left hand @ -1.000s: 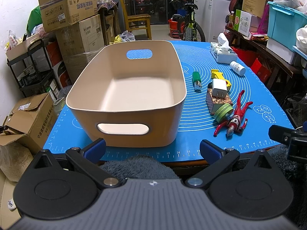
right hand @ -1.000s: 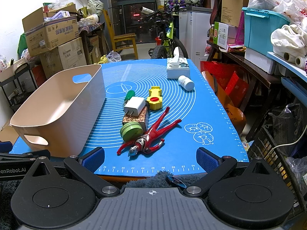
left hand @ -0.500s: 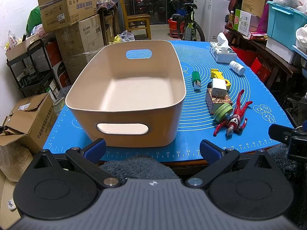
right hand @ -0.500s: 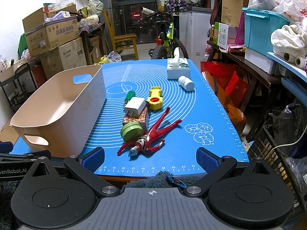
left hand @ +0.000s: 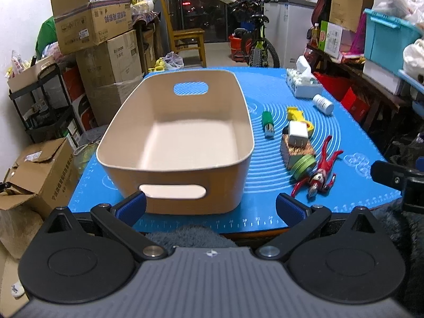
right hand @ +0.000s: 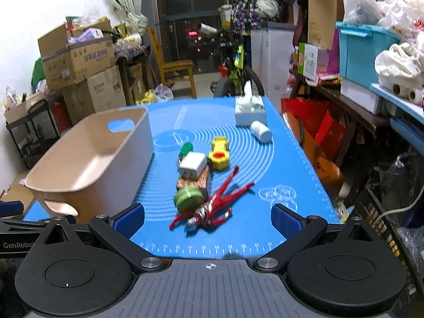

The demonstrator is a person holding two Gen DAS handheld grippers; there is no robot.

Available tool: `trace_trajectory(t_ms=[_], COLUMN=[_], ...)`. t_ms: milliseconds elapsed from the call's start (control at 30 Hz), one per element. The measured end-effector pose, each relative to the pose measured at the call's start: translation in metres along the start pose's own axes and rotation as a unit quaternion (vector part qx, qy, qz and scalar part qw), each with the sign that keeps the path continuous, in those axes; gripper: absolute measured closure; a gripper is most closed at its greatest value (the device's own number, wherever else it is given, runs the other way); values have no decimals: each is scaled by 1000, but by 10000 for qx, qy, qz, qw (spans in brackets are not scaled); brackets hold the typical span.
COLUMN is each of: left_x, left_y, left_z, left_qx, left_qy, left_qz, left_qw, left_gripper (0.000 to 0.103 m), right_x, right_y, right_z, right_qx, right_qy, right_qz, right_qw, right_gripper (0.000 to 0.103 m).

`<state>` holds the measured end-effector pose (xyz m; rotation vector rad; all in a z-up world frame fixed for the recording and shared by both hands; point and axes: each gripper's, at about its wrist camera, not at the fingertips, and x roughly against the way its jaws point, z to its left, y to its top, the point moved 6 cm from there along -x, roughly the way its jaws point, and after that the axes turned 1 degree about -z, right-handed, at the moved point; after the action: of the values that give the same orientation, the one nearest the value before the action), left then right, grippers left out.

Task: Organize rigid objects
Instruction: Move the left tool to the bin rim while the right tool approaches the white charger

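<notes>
While both your tongs (left hand: 210, 205) (right hand: 208, 220) are open and empty, grabbing the figure (right hand: 212, 208) carelessly could knock the tin (right hand: 188, 198) off the desk.

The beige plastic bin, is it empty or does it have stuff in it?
Empty: the beige plastic bin shows a bare floor; the red figure lies outside.

Left tongs (left hand: 210, 208) spread wide, empty, before beige bin (left hand: 175, 164) on blue mat (left hand: 352, 185).
</notes>
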<state>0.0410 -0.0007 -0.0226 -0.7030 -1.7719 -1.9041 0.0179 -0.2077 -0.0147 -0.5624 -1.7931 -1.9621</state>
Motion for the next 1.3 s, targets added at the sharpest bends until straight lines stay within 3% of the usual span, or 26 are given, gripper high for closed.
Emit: trace_trajectory(t_ms=[233,533,767,1067,1300], left_x=[4,-12,-50,-104,-124], left_y=[38,80,91,88,71], left_z=[33,89,131,168,168], left_qx=[252,380,363,449,537], left_qy=[-65,551,1038,934,645], left_qz=[-182,-393,-206,487,846], left_qw=[9995,9970,9937,9934,9929], left_gripper=[0,0,0,2,22], right_x=[-3,-49,-97,-162,-204], right_y=[29,64,77,82,70], right_z=[15,26,30,33,32], right_qx=[336,227,368,526,597], right_qy=[240,418,303,219,206], right_qz=[-339,-314,-119,262,730], right_qw=[9986,9984,9988,9980,9953], right_gripper=[2,2,2,2,7])
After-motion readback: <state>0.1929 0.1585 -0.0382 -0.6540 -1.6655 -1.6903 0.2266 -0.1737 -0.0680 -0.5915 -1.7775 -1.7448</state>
